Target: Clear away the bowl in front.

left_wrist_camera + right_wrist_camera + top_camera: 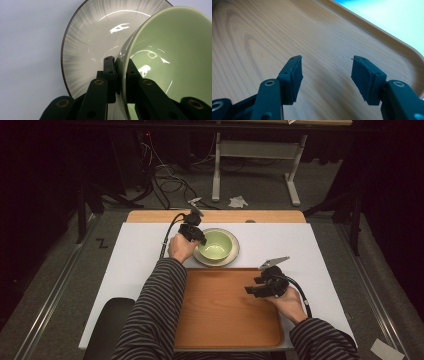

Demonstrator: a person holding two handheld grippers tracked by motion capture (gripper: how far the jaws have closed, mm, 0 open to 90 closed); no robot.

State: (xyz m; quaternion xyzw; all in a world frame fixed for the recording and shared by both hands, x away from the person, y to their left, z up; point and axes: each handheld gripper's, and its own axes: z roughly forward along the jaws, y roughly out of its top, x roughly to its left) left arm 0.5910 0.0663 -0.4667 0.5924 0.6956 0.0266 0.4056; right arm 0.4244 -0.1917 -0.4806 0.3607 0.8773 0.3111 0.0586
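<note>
One pale green bowl (216, 245) is the thing you have in hand: glossy, smooth inside, sitting on a cream plate (233, 256) with a dark rim and faint grey streaks, at the far middle of the white table (135, 270). Your left gripper (200, 239) reaches the bowl from its left side, and its jaws are clamped on the near rim, one pad inside the bowl and one outside, as the left gripper view shows (119, 75). Your left forearm, in a striped sleeve, runs up across the near left corner of the wooden tray (220, 315). Your right gripper (252, 291) hovers low over the tray's right part, pointing left, jaws spread apart with nothing between them. The tray lies just in front of the plate.
</note>
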